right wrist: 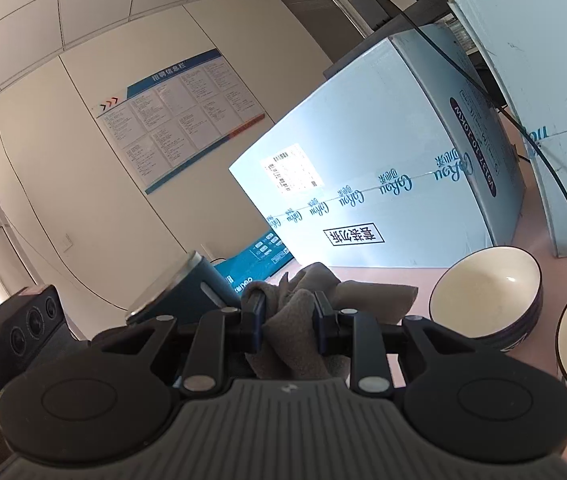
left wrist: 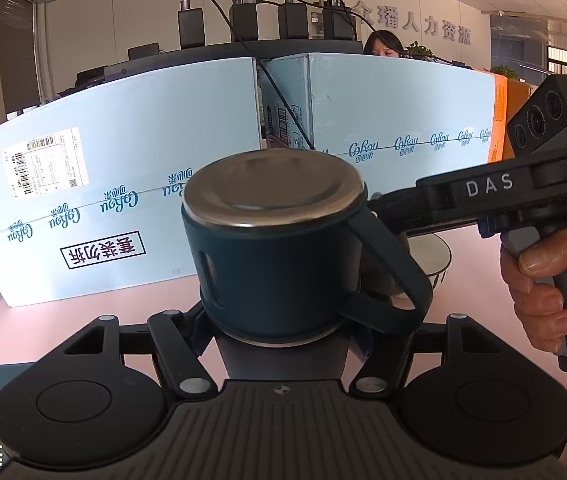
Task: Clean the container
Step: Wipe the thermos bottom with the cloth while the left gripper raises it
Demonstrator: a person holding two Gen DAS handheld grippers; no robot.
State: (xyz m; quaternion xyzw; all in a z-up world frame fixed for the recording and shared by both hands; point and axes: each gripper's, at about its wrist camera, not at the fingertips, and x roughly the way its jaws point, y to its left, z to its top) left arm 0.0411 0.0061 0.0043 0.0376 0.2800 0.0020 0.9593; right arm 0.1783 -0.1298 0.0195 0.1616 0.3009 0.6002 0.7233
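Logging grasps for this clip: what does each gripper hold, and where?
Left gripper grips the mug at its rim end; right gripper pinches the bunched grey cloth.

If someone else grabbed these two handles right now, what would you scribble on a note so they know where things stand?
Left claw: shut on the dark blue mug, held bottom-up with its steel base facing away and its handle toward the right.
Right claw: shut on the grey cloth, bunched between its fingers and right beside the mug's side.
Two cream bowls with dark outsides sit on the pink table to the right, untouched by either claw.
Done: mug and cloth both picked up and brought together.
Left: I cannot tell how much wiping is done; wipe the mug, then set it down.
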